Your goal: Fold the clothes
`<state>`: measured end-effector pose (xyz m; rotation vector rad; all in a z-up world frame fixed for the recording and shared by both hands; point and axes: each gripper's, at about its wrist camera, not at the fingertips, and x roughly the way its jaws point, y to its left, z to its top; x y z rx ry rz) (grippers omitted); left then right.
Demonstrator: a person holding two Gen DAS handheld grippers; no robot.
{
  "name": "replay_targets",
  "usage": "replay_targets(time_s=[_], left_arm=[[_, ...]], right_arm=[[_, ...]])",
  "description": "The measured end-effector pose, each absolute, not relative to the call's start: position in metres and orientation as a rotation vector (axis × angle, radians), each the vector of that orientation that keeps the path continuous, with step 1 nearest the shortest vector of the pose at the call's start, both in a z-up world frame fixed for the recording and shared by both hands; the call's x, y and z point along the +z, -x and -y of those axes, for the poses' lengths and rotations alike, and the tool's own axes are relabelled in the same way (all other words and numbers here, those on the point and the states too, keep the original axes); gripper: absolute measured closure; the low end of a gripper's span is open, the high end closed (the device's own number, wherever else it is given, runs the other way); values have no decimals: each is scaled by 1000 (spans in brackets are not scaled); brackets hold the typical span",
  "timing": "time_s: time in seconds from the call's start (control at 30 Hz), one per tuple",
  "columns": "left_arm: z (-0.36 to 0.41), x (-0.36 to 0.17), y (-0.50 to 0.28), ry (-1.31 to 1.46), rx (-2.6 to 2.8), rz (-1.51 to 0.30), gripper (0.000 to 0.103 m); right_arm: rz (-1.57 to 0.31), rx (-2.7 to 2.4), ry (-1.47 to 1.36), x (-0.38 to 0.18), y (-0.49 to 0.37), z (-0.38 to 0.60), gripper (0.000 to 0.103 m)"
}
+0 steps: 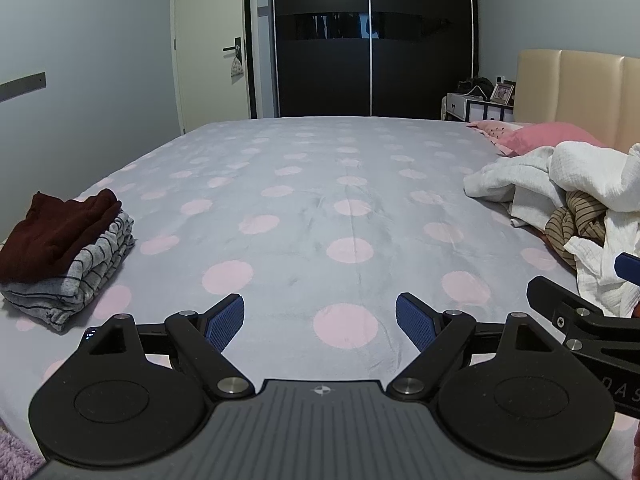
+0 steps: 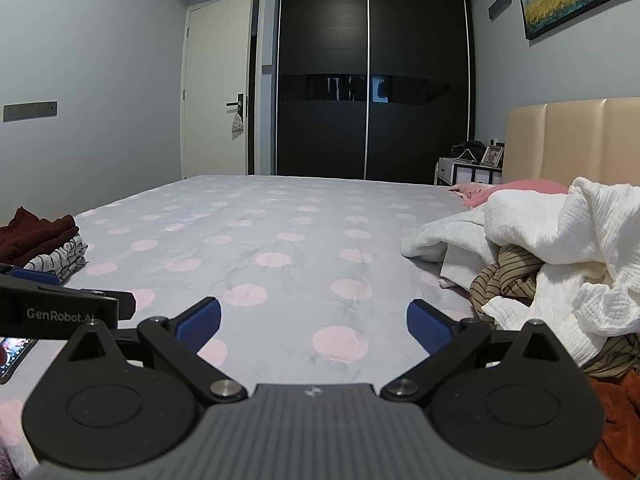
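Note:
A folded stack lies at the left of the bed: a dark red garment [image 1: 56, 228] on a grey striped one [image 1: 92, 276], seen again in the right wrist view as the same stack [image 2: 44, 248]. At the right sits an unfolded heap: white crinkled cloth [image 1: 592, 184] [image 2: 560, 248] over an olive striped garment [image 1: 576, 220] [image 2: 508, 272], with a rust-red piece [image 2: 616, 420] at the lower right. My left gripper [image 1: 320, 322] is open over bare blanket, nothing between its fingers. My right gripper [image 2: 314, 326] is open too, just left of the heap.
The bed carries a grey blanket with pink dots [image 1: 320, 200]. Pink pillows [image 1: 536, 136] and a beige headboard [image 1: 576, 92] stand at the right. A phone [image 2: 12, 356] lies at the near left. A dark wardrobe [image 1: 372, 40], a door [image 1: 212, 40] and a nightstand [image 1: 476, 106] are behind.

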<state>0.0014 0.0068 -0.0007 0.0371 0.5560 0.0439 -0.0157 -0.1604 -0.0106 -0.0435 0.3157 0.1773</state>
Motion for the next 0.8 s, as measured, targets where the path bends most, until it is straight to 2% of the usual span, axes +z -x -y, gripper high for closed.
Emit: replay_targets(time_s=[0.8], left_arm=[[-7, -3, -2, -43, 36, -586, 20]], right_arm=[[-334, 203, 51, -11, 18, 161, 3]])
